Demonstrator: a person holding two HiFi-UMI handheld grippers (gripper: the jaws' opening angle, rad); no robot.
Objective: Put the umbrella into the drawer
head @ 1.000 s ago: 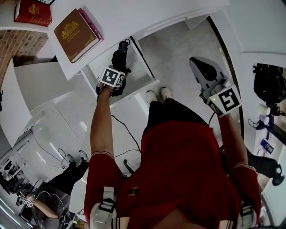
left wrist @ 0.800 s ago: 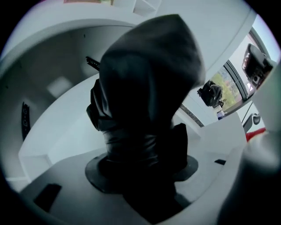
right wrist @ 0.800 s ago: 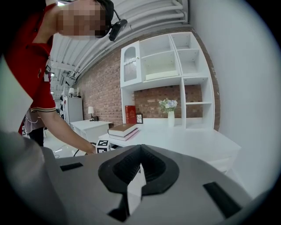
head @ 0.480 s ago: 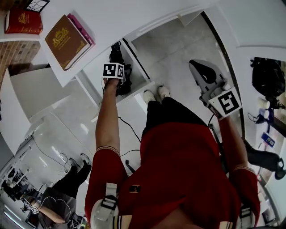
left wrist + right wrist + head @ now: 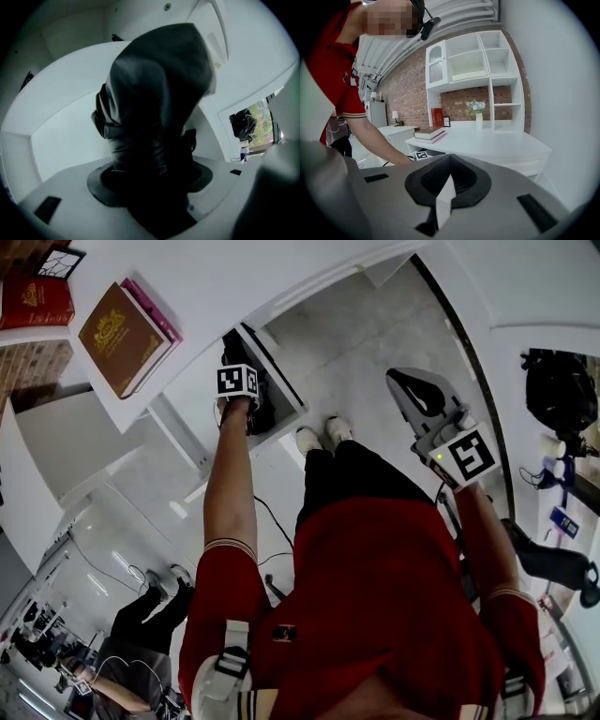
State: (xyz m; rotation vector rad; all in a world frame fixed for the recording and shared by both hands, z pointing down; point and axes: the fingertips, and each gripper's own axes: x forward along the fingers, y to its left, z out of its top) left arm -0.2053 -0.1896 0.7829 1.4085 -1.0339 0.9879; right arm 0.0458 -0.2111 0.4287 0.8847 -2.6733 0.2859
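The folded black umbrella (image 5: 262, 412) hangs inside the open white drawer (image 5: 292, 416) under the desk. My left gripper (image 5: 239, 352) points steeply down into the drawer, its marker cube on top. In the left gripper view the umbrella (image 5: 154, 93) fills the space between the jaws of the left gripper (image 5: 150, 187), with the drawer's white walls (image 5: 61, 136) behind it. The jaws are opening, and the pads still look closed on the umbrella. My right gripper (image 5: 417, 390) is held off to the right above the floor, shut and empty; the right gripper (image 5: 447, 187) faces the desk.
Two stacked books (image 5: 117, 324) and a red book (image 5: 37, 296) lie on the white desk (image 5: 234, 277). The person's shoes (image 5: 323, 435) stand just in front of the drawer. A cable (image 5: 272, 521) runs over the floor. A black bag (image 5: 562, 390) sits at the right. White shelving (image 5: 478, 70) lines the brick wall.
My left gripper has sunk lower into the drawer with the umbrella and rolled about its own axis. The right gripper has shifted slightly.
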